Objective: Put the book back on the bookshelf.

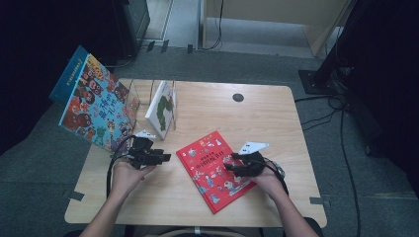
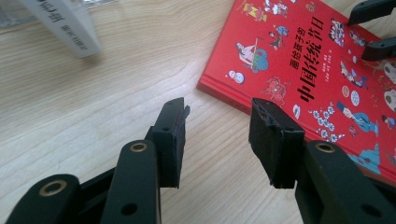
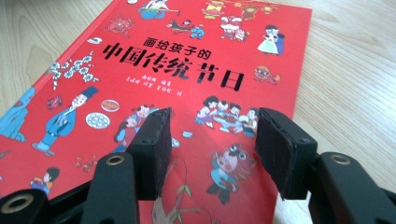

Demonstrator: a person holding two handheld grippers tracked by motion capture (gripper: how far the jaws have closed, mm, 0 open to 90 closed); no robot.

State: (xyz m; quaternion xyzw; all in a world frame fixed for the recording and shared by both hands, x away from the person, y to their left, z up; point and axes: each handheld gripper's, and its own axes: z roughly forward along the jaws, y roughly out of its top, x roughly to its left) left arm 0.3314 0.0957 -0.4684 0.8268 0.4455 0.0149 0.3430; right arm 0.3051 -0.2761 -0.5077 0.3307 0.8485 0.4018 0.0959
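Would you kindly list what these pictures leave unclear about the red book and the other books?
- Red book: in the high view the right gripper covers part of its cover; its lower part is cut off in the right gripper view.
- White book in the clear stand: title too small in the high view.
- Blue book: its lower corner is hidden by the left gripper.

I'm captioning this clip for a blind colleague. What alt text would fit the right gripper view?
A red picture book lies flat on a wooden table, its cover crowded with cartoon figures and a black printed title. The right tool hovers over the cover, its two black jaws apart with nothing between them.
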